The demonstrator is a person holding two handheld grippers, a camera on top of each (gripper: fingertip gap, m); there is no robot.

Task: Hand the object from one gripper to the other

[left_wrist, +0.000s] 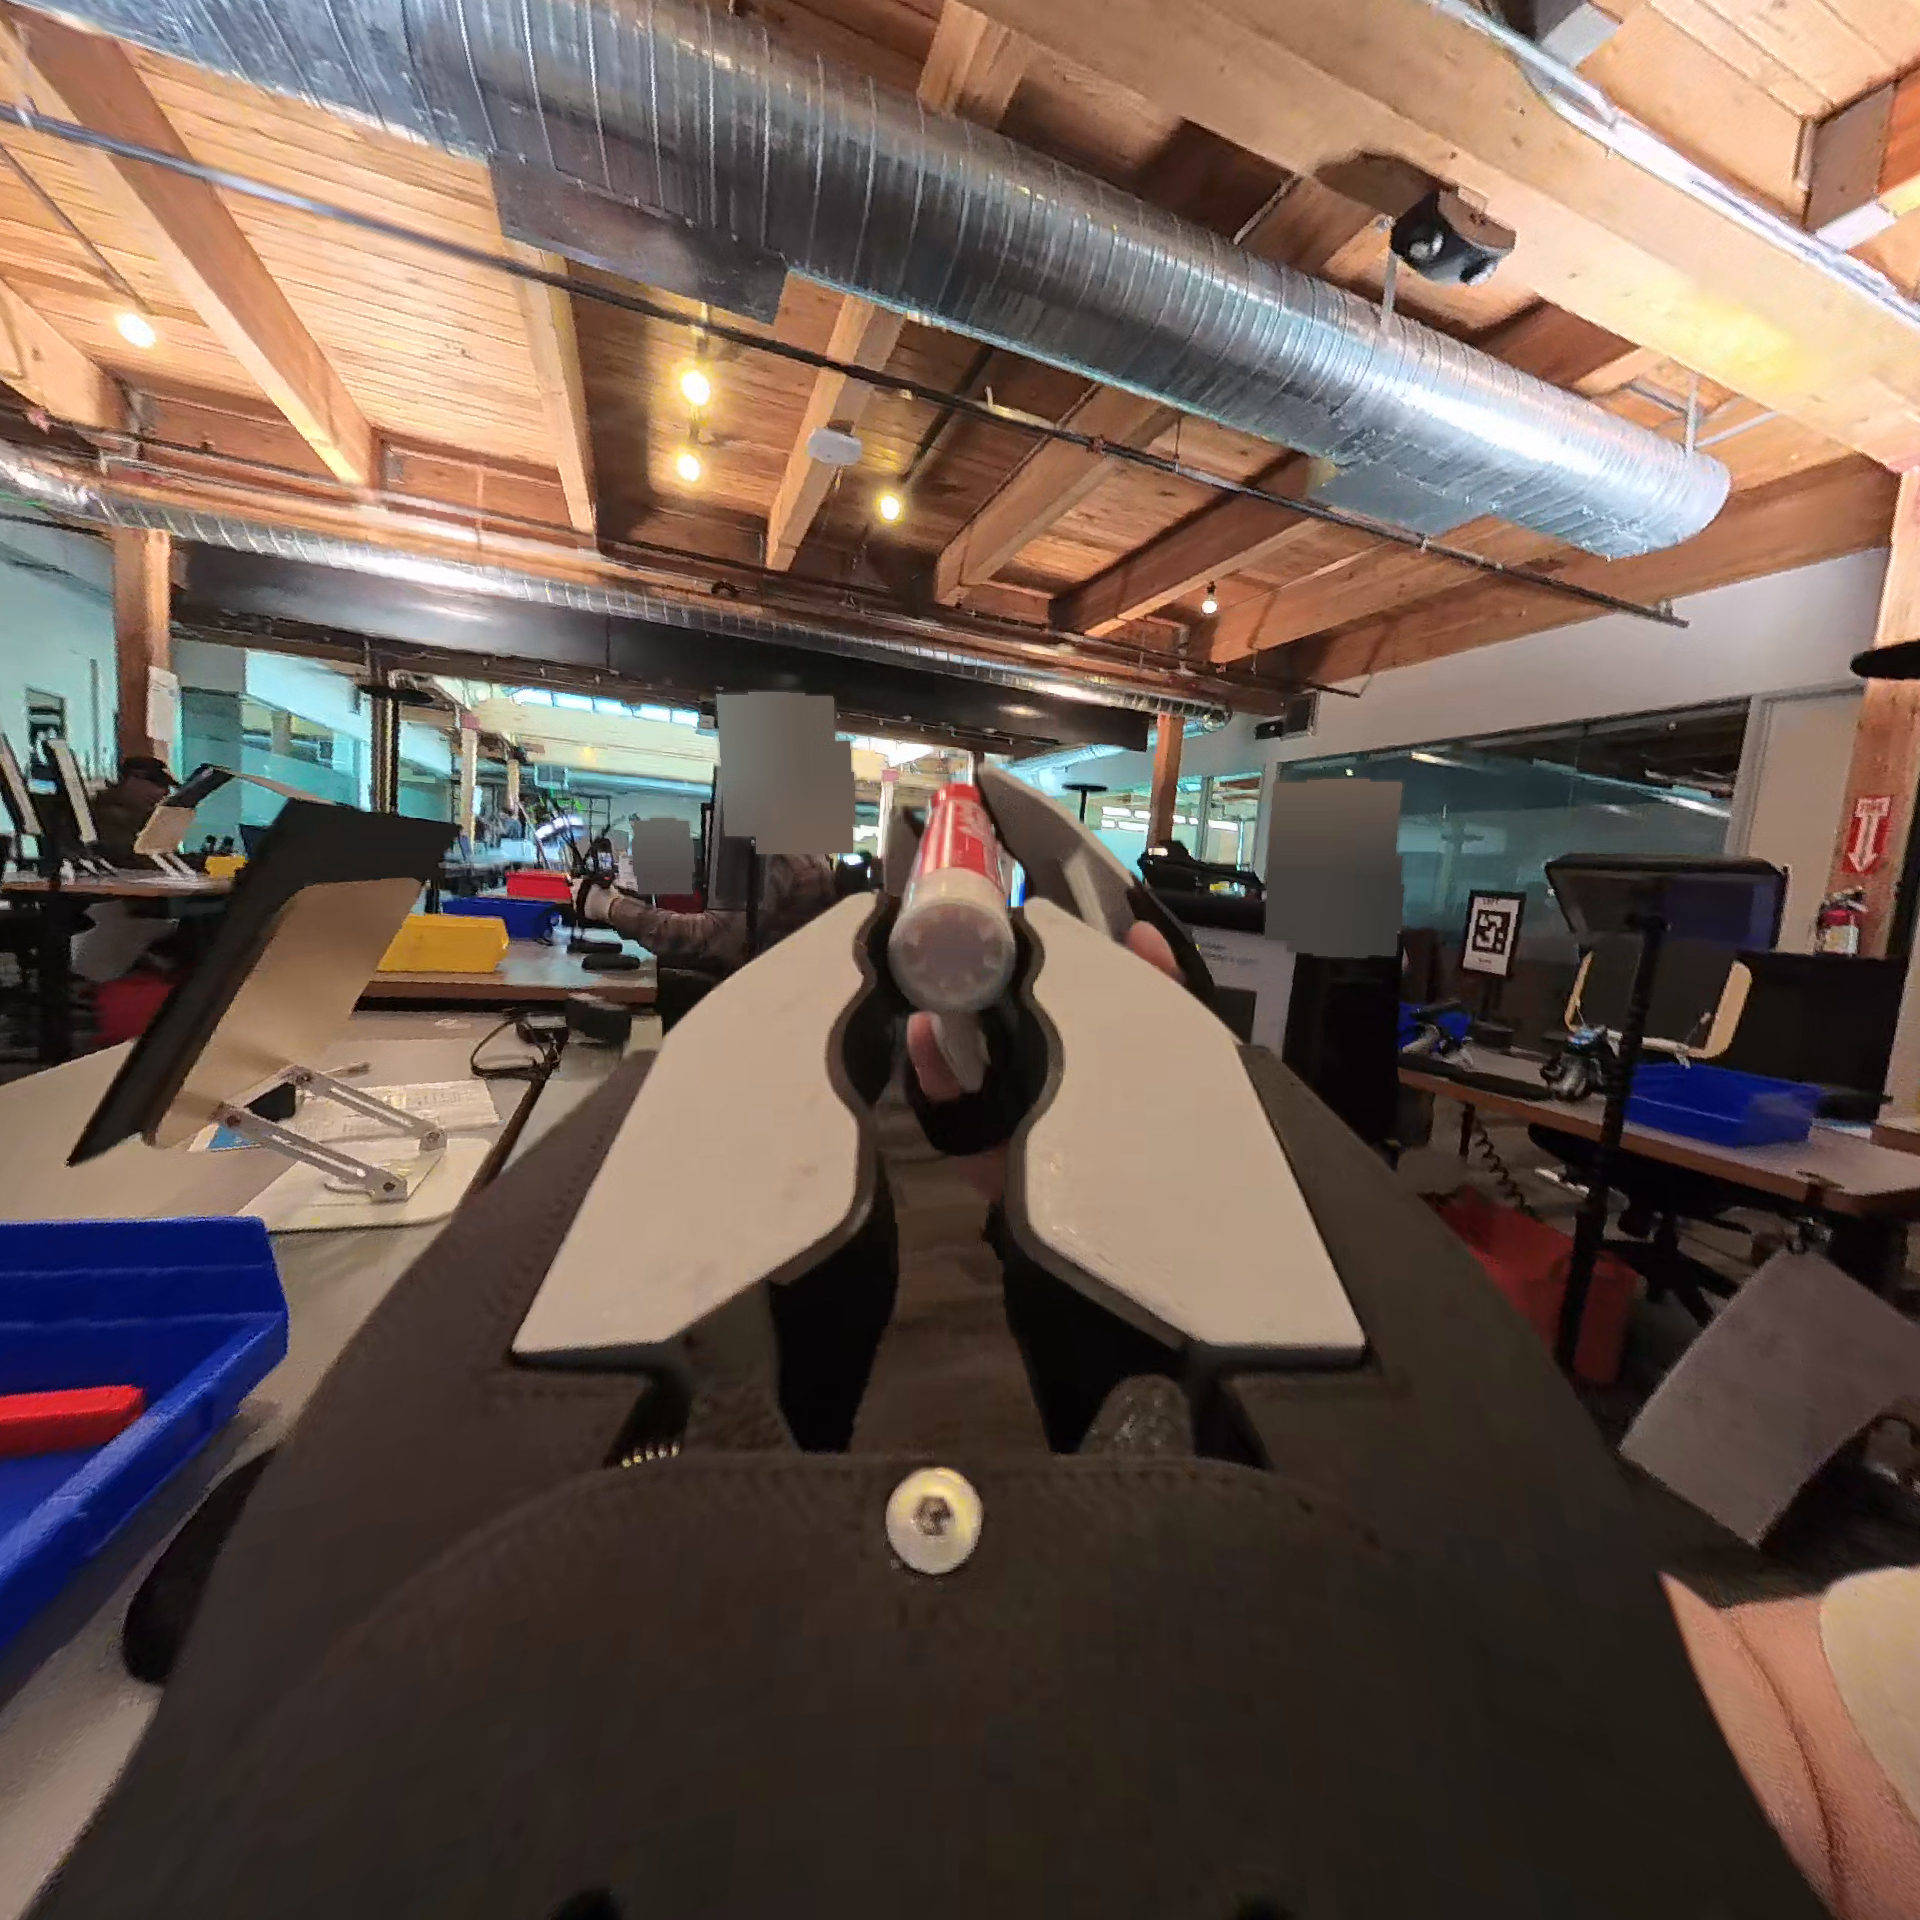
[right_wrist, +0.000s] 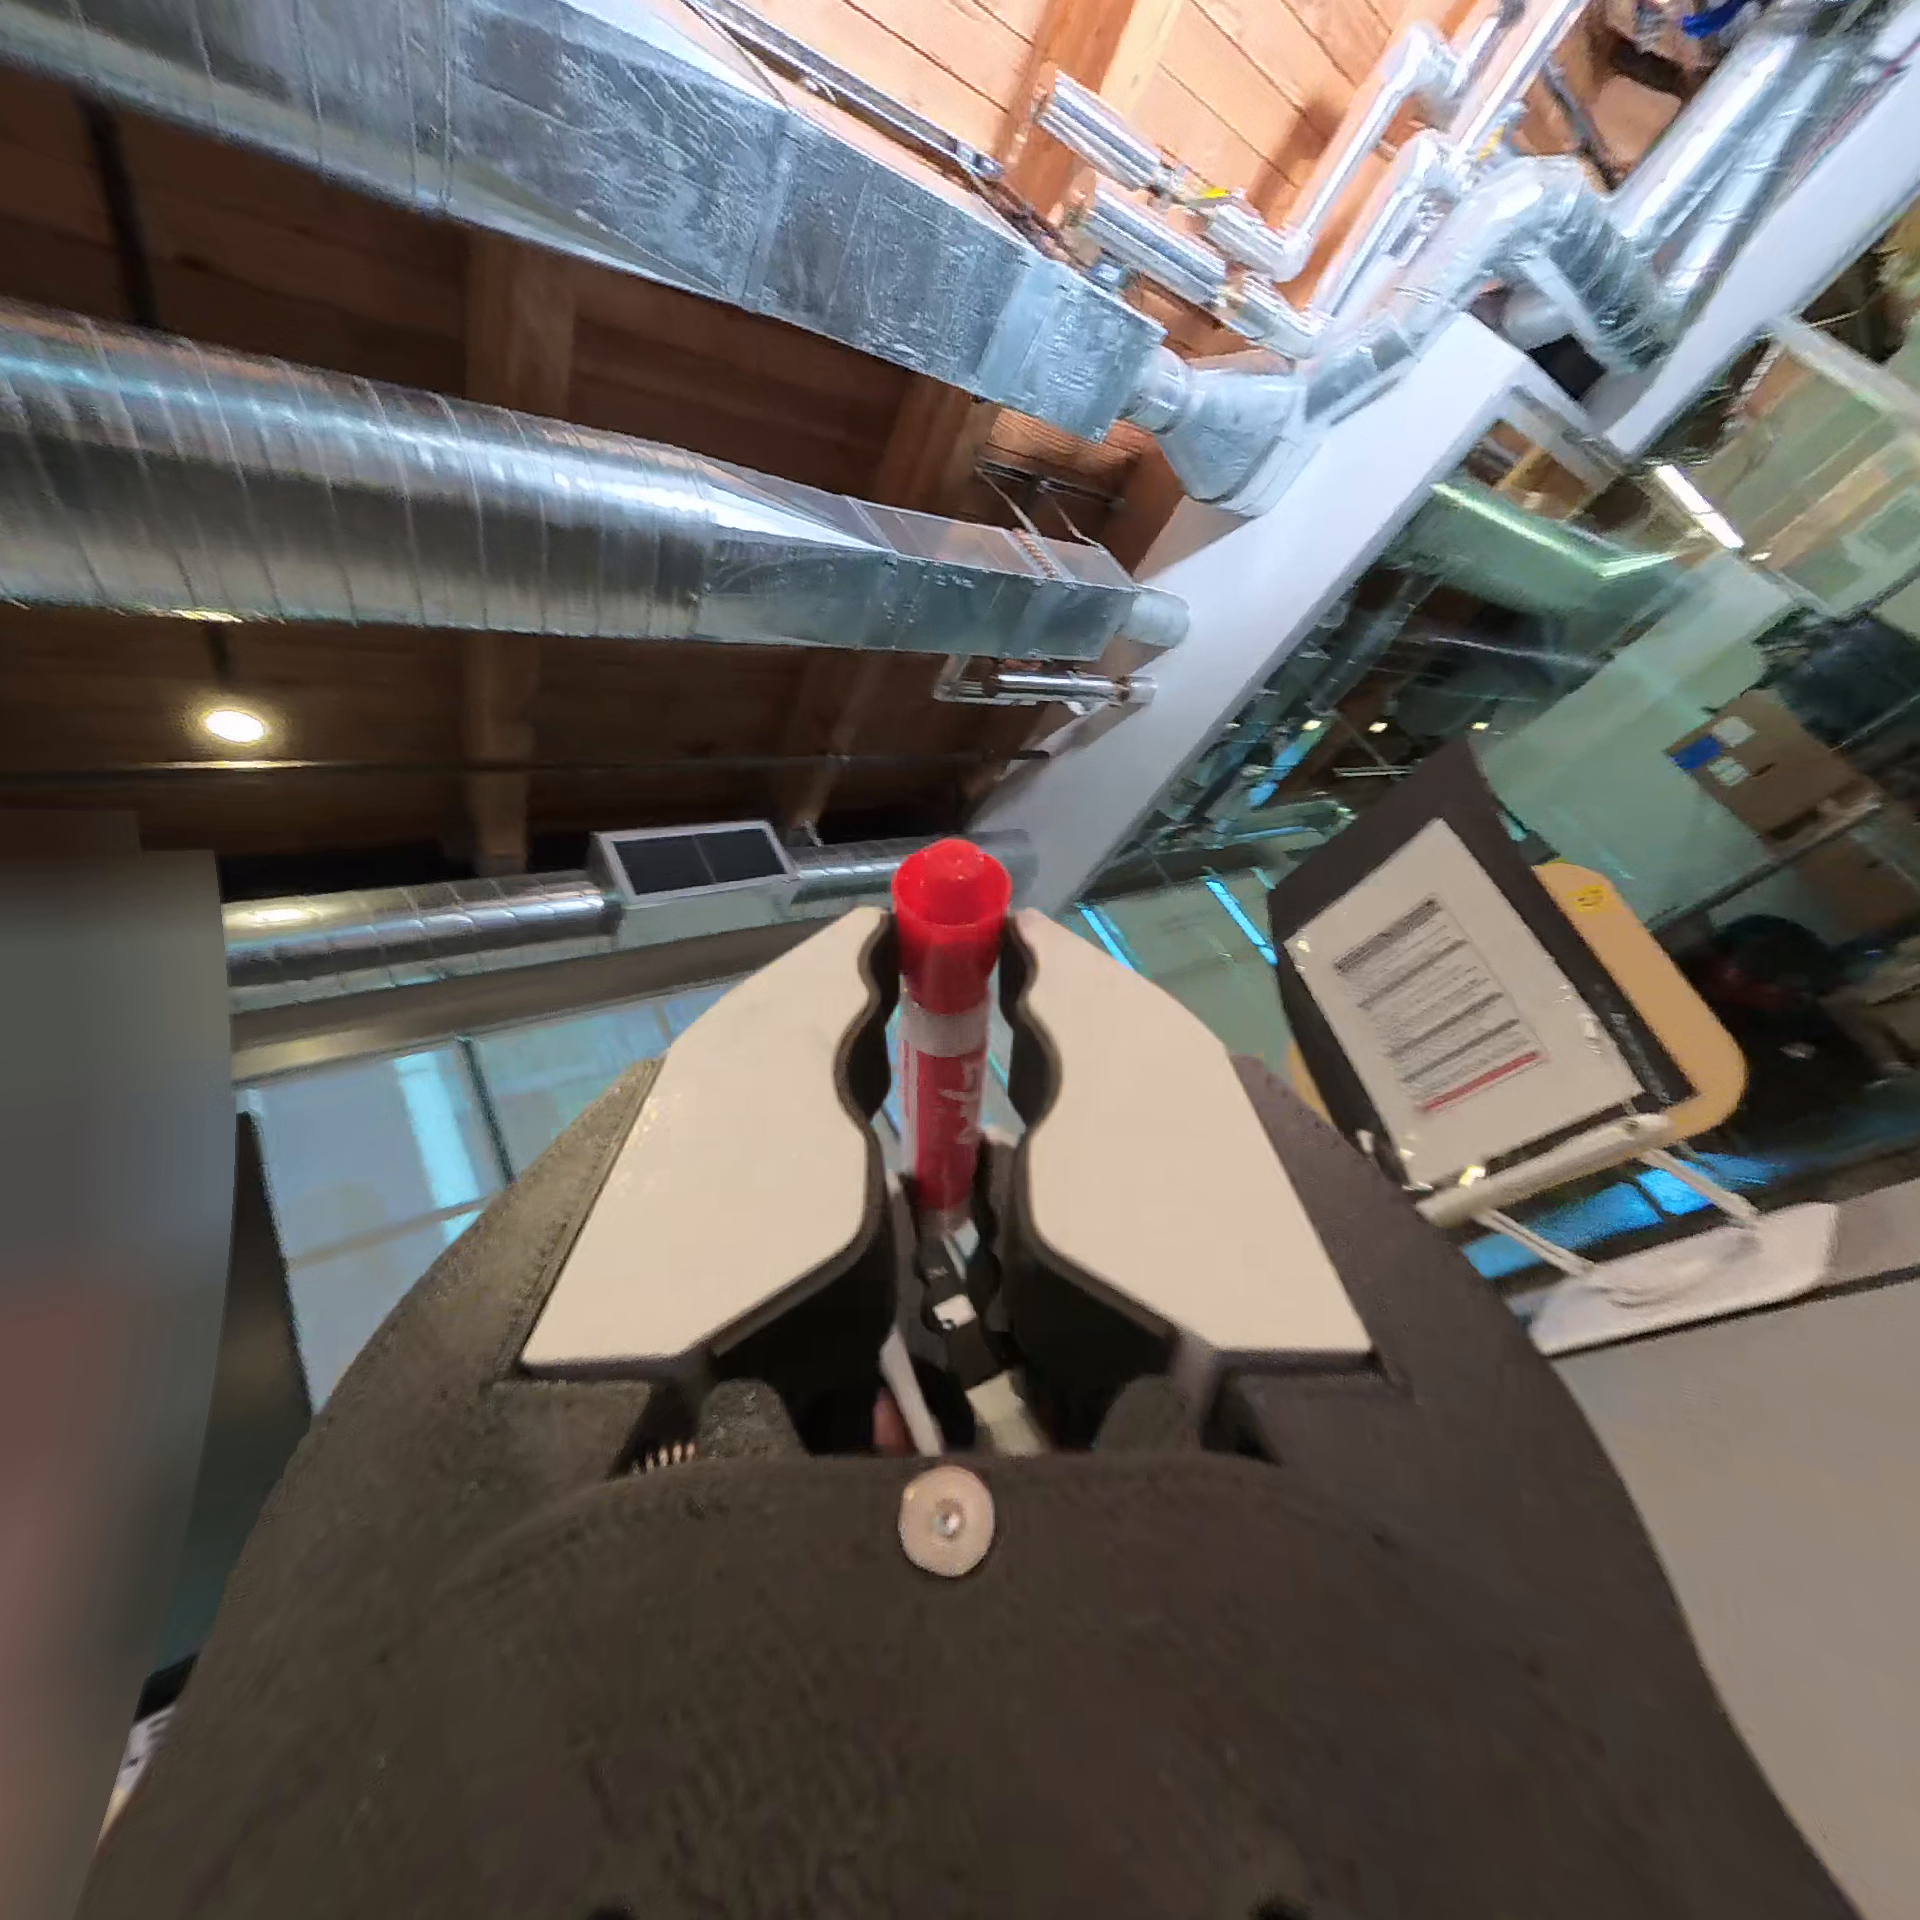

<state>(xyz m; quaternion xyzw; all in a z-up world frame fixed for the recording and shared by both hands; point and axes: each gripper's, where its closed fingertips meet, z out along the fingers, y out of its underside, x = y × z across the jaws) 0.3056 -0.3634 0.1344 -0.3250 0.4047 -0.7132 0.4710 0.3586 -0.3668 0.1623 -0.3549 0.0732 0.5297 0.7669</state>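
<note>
Between both grippers, high above the desks, the red marker (left_wrist: 951,925) is shared: our left gripper (left_wrist: 949,951) clamps its butt end, our right gripper (right_wrist: 951,961) clamps near the cap. We judge one side's release remains.

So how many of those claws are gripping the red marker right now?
2. The left gripper clamps the red marker at its flat end; the right gripper clamps it just below the cap.
</note>
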